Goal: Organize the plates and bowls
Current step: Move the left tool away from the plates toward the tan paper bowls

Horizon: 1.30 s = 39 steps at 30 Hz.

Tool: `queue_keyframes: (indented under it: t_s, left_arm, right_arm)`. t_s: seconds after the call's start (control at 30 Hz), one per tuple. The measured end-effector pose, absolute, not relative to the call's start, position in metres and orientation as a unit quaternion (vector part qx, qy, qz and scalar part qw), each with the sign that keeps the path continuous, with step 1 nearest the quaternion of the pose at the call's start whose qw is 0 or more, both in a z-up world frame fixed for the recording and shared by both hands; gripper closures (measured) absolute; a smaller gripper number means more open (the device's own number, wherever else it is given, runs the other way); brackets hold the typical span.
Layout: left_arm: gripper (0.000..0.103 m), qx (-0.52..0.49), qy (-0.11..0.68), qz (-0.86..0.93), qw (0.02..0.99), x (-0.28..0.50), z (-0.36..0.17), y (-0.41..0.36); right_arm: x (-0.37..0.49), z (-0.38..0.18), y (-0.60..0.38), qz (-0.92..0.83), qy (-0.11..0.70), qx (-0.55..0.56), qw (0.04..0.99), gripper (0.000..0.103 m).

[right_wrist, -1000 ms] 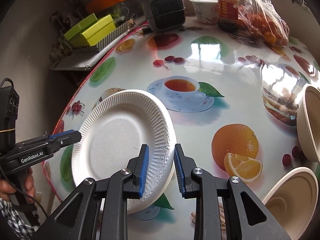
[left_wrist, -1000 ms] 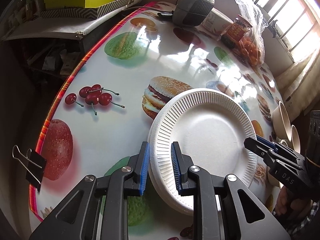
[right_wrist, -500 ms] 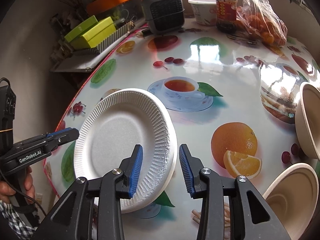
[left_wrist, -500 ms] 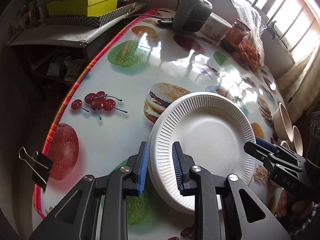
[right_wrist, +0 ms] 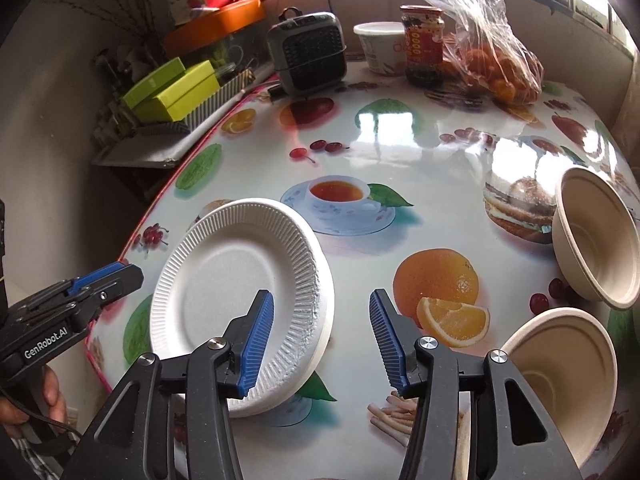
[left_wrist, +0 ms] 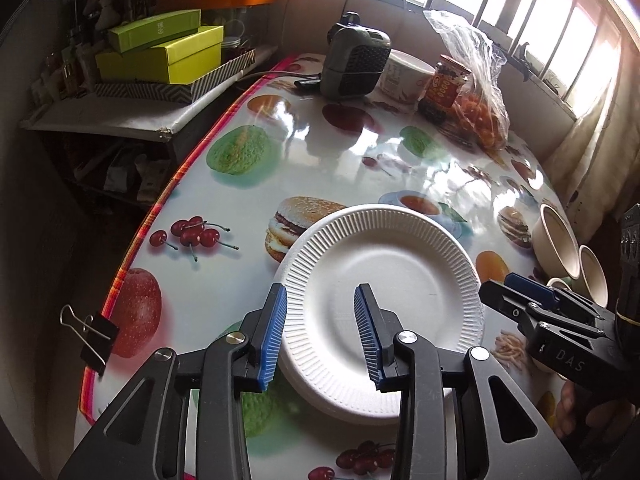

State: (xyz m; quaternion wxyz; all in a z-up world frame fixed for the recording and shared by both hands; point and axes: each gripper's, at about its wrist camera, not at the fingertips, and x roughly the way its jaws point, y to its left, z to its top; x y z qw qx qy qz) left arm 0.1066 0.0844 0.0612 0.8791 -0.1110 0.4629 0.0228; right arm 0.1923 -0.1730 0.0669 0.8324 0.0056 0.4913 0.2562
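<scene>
Plates released near table's left edge; both tongs parted, empty.

Table lay bare between plates and far clutter. The plate stack, count unclear, sat just inside the left edge. Two bowls stood right. Left tongs and right tongs had just been opening, straddling opposite rims, gripping nothing.

Daylight pours in through the windows far right, blowing them out. My glossy tablecloth throws white glare. The shelves far left sit dim. Edges bend and darken; everything stays sharp.
</scene>
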Motion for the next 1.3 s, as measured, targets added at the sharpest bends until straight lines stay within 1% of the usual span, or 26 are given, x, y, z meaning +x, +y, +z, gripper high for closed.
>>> queue_keyframes:
  t_s: [0.17, 0.9, 1.03, 1.3]
  left_arm:
    - [0.067, -0.099, 0.448, 0.02, 0.888, 0.102, 0.07, 0.069]
    - [0.066, -0.059, 0.412, -0.027, 0.909, 0.09, 0.091, 0.025]
    - [0.066, -0.051, 0.4, -0.043, 0.914, 0.09, 0.096, 0.011]
    - [0.066, -0.037, 0.4, -0.072, 0.913, 0.098, 0.099, -0.013]
  right_arm:
    - [0.186, 0.075, -0.179, 0.238, 0.477, 0.001, 0.846, 0.049]
    - [0.164, 0.091, -0.208, 0.189, 0.442, 0.004, 0.877, 0.048]
    - [0.16, 0.096, -0.219, 0.174, 0.433, 0.001, 0.885, 0.046]
    - [0.157, 0.102, -0.238, 0.149, 0.422, 0.002, 0.894, 0.046]
